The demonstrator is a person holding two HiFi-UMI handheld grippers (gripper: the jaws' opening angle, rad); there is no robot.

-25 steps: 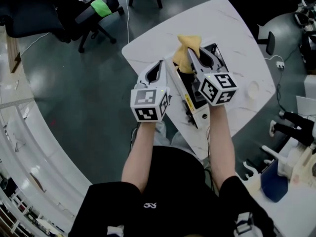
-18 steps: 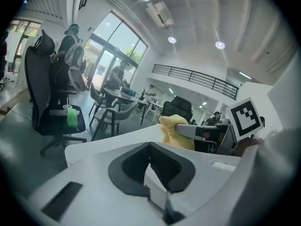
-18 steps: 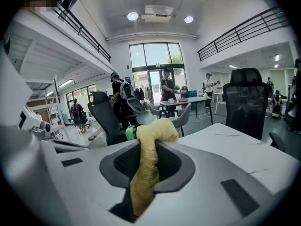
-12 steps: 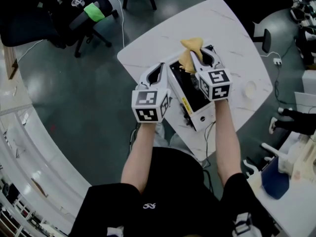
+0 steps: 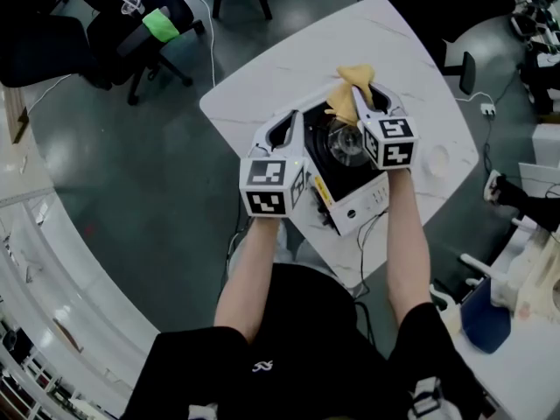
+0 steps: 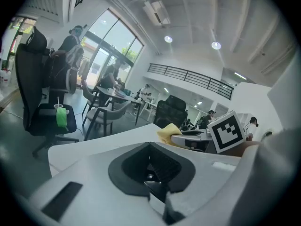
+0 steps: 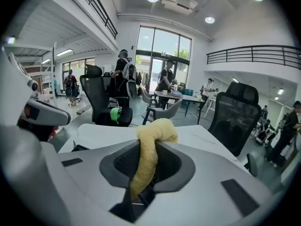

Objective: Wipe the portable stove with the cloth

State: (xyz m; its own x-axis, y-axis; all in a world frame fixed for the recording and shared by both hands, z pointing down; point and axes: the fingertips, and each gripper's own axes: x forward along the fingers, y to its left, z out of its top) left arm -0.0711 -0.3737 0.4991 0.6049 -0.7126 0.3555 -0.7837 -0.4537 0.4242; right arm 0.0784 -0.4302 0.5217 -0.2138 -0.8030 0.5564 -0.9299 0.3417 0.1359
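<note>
The person's forearms (image 5: 249, 269) reached forward over the near edge of the white table (image 5: 262, 86). The left gripper (image 5: 289, 121) lay at the 9 o'clock side of the portable stove (image 5: 354, 204), just beside its left edge; its jaws were drawn together with nothing between them. Whether it touched the stove could not be told. The stove sat slantwise on the table, its white front with the knob nearest the person and its round burner (image 5: 343, 143) in the dark top.

The right gripper (image 5: 366, 101) reached over the stove's 1 o'clock corner, its jaws clenched on the yellow cloth (image 7: 149, 140). The cloth ran up between them and bunched in a lump past the tips, at the stove's far edge.

A small round white thing (image 5: 435, 158) lay on the table at the stove's 3 o'clock. Off the table at 10 o'clock stood a black office chair (image 5: 144, 24) with something bright green on it. Farther off, people stood near tall windows (image 7: 162, 46).
</note>
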